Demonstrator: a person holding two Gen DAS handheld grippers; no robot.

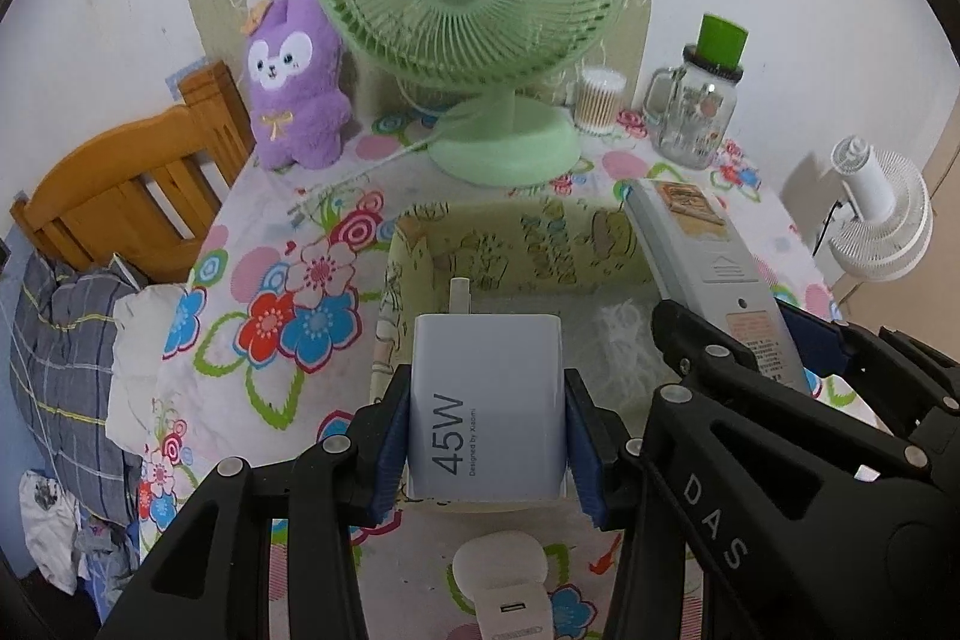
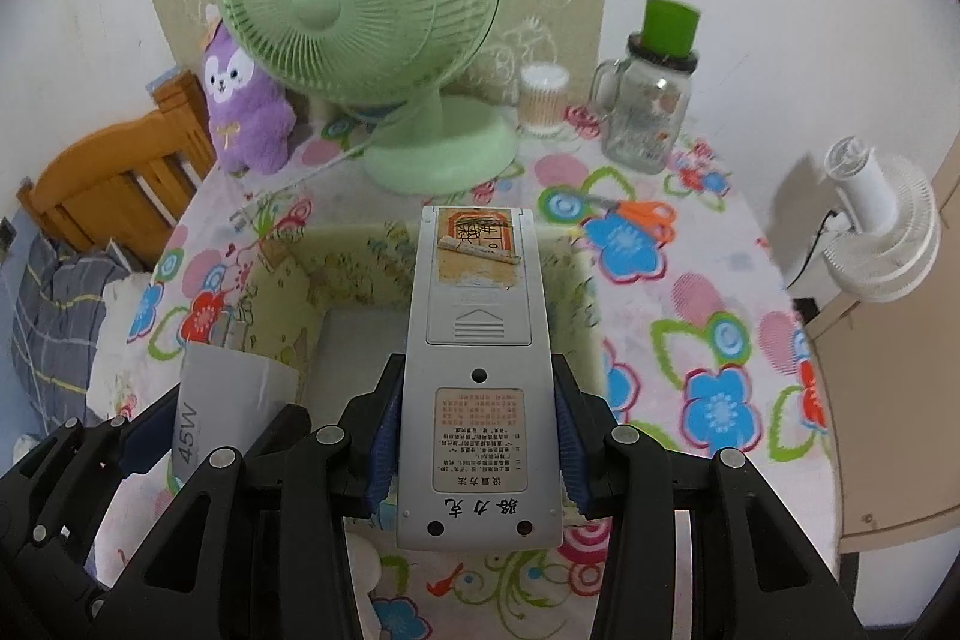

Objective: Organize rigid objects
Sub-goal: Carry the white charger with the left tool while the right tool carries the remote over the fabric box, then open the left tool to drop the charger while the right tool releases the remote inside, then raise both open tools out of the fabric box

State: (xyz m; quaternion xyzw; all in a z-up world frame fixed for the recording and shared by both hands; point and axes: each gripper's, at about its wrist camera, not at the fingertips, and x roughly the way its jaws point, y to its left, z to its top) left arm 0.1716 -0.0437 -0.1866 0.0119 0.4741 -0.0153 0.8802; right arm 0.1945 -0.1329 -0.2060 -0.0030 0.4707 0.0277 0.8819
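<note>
Left gripper (image 1: 487,436) clamps the white 45W charger block (image 1: 487,400); right gripper (image 2: 477,436) clamps the grey plastic remote (image 2: 477,370), long axis toward 12 o'clock, both poised over the yellow-patterned fabric box (image 2: 288,280).

Glossy plastic charger (image 1: 486,400), wooden chair (image 1: 129,190)

Both wrist views look forward and downward along their tool fingers, close above the floral counter (image 1: 252,244). Each faces the green fan (image 1: 474,10) at the back wall; they share the patterned box (image 2: 336,274), seemingly from neighbouring positions.
</note>
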